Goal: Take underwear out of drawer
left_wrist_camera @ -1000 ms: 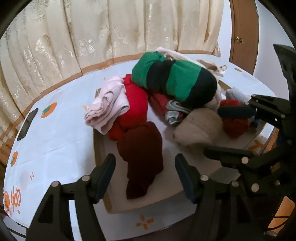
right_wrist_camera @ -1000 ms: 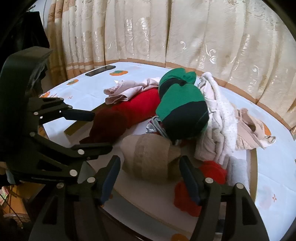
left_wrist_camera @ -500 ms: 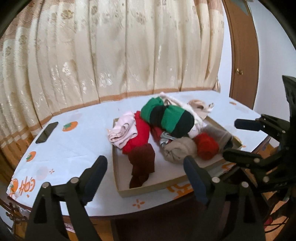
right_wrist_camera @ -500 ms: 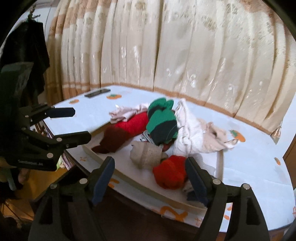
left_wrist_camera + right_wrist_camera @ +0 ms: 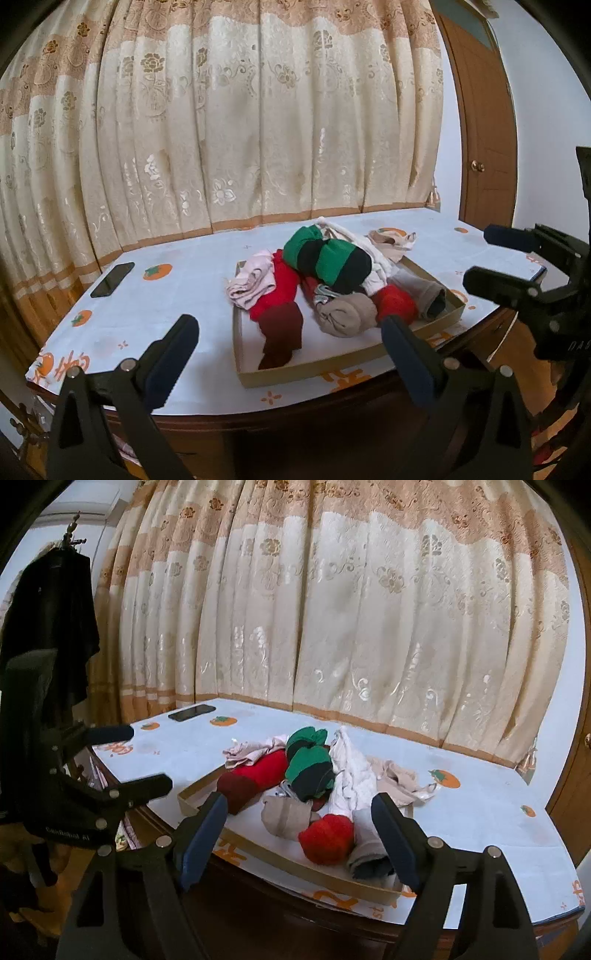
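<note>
A shallow cardboard drawer tray (image 5: 314,373) (image 5: 280,860) sits on the table, piled with rolled clothes: a green-and-black roll (image 5: 328,260) (image 5: 308,771), a red roll (image 5: 279,291) (image 5: 264,771), a dark maroon piece (image 5: 282,332), a beige roll (image 5: 345,314) (image 5: 286,814), a bright red ball (image 5: 397,304) (image 5: 327,838), pink cloth (image 5: 251,284) and white cloth (image 5: 349,775). My left gripper (image 5: 290,354) is open and empty, held back off the table's front edge. My right gripper (image 5: 299,834) is open and empty, also back from the edge. Each gripper shows in the other's view.
The table has a white cloth (image 5: 177,306) with orange fruit prints. A black phone (image 5: 112,279) (image 5: 192,712) lies at its far left. Beige curtains (image 5: 240,129) hang behind. A wooden door (image 5: 476,147) stands right. Dark clothes (image 5: 48,635) hang at left.
Both grippers have pulled back and up from the tray, so the whole table and curtains now show. Both stay open and empty. The clothes have not moved.
</note>
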`<state>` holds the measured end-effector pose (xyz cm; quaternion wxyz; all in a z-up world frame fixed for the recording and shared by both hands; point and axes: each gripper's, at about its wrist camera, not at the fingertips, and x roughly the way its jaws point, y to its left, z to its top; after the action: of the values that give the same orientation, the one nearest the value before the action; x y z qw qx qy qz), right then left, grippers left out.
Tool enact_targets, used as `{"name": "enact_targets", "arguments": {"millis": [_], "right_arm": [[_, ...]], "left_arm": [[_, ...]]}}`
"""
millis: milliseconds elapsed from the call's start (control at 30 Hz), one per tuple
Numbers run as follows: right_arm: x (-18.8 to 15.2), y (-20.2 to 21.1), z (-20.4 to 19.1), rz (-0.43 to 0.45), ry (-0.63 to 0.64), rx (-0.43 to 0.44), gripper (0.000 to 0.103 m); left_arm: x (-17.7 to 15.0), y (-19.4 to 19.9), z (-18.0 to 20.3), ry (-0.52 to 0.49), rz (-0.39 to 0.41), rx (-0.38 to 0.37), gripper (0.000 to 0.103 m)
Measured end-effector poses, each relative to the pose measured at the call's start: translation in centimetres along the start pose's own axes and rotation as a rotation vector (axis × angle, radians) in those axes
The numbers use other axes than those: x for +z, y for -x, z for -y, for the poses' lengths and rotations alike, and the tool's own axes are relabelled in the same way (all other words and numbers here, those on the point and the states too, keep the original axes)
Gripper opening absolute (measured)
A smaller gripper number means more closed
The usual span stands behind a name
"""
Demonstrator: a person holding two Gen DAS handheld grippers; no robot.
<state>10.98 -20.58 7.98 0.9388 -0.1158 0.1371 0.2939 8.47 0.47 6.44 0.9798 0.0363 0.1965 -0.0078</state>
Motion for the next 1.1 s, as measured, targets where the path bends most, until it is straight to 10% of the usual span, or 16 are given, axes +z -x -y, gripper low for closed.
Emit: {"name": "enact_targets", "arguments": {"millis": [1100], "right_arm": [[-0.61, -0.46, -0.07, -0.007, -0.004, 0.010, 0.084]], "left_arm": [[-0.41, -0.55, 0.76, -0.027, -0.056, 0.015, 0.103]]}}
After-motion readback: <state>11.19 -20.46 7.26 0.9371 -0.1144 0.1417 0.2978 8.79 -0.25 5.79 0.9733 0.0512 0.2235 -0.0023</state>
